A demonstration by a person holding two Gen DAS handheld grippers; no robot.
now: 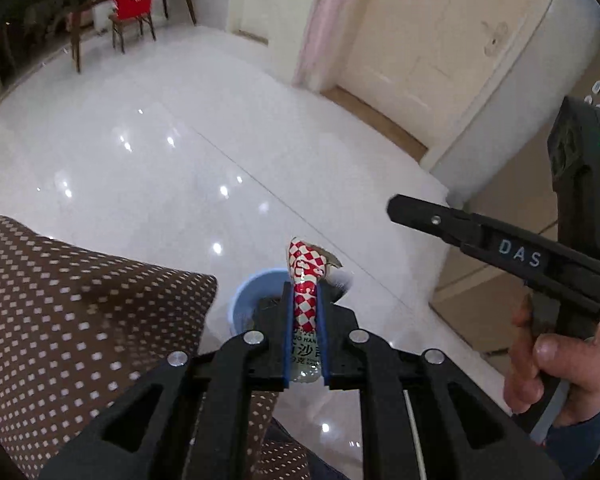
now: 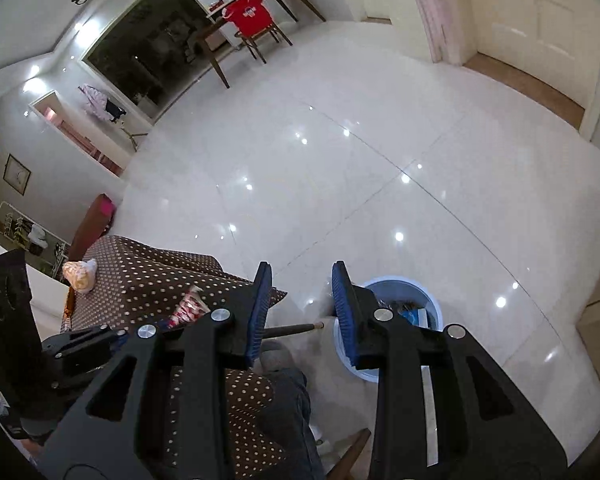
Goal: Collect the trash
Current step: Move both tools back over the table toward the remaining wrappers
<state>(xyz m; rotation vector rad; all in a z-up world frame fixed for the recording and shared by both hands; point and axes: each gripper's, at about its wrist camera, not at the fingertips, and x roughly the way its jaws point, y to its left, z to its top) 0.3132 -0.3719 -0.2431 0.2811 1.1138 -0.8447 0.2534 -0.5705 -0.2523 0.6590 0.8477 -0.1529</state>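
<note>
The white tiled floor point(image 1: 172, 152) fills most of both views, with the dotted brown worktop point(image 1: 60, 320) at lower left. The blue bin point(image 1: 244, 300) stands on the floor at lower centre of the left wrist view, partly hidden by the left tool point(image 1: 305, 304). The likely failure is a miss: the bin's mouth is small and half covered, so a release off its centre could drop the red-and-white checked wrapper point(image 1: 306, 280) onto the tiles, or the light wrapper could cling to a pad. The left tool is narrow, its blue pads pinching that wrapper above the bin. The right tool point(image 2: 302, 308) stands partly open and holds nothing, at lower centre beside the bin
</note>
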